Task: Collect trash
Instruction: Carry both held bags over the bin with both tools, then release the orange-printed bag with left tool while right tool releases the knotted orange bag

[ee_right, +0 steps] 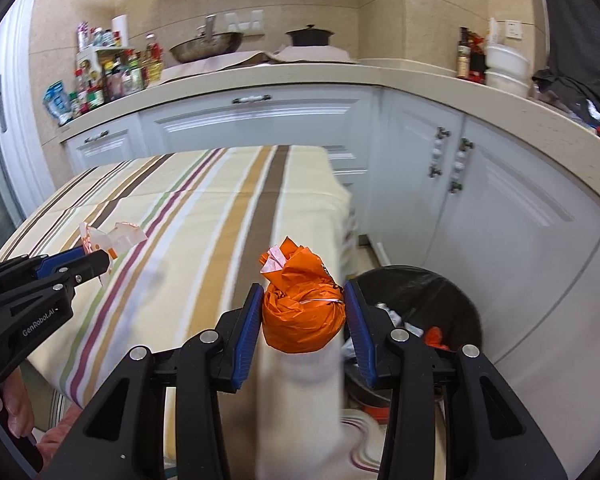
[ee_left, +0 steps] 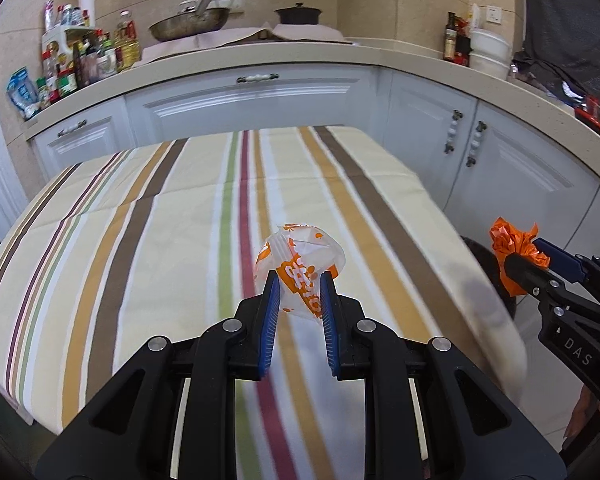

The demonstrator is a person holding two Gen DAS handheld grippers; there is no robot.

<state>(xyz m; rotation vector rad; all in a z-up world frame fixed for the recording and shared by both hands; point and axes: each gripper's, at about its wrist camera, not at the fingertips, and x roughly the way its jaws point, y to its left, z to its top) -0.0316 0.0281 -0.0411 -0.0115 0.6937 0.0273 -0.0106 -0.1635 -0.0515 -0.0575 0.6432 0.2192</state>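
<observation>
My left gripper (ee_left: pixel 299 280) is shut on a crumpled white and orange wrapper (ee_left: pixel 300 256) and holds it above the striped tablecloth (ee_left: pixel 140 220). It shows at the left of the right wrist view (ee_right: pixel 100 260), with the wrapper (ee_right: pixel 116 238). My right gripper (ee_right: pixel 302 292) is shut on a crumpled orange bag ball (ee_right: pixel 302 312), held at the table's right edge. It also shows in the left wrist view (ee_left: pixel 534 258), with the ball (ee_left: pixel 512 252). A black-lined trash bin (ee_right: pixel 452 292) with some trash inside stands on the floor just right of the ball.
The striped table (ee_right: pixel 204 208) is flanked by white cabinets (ee_right: pixel 500 208) behind and to the right. The counter (ee_left: pixel 260 60) carries bottles (ee_left: pixel 80 56), a wok (ee_left: pixel 188 24), a dark pot (ee_left: pixel 298 14) and white containers (ee_left: pixel 488 52). A hand (ee_right: pixel 4 404) holds the left gripper's handle.
</observation>
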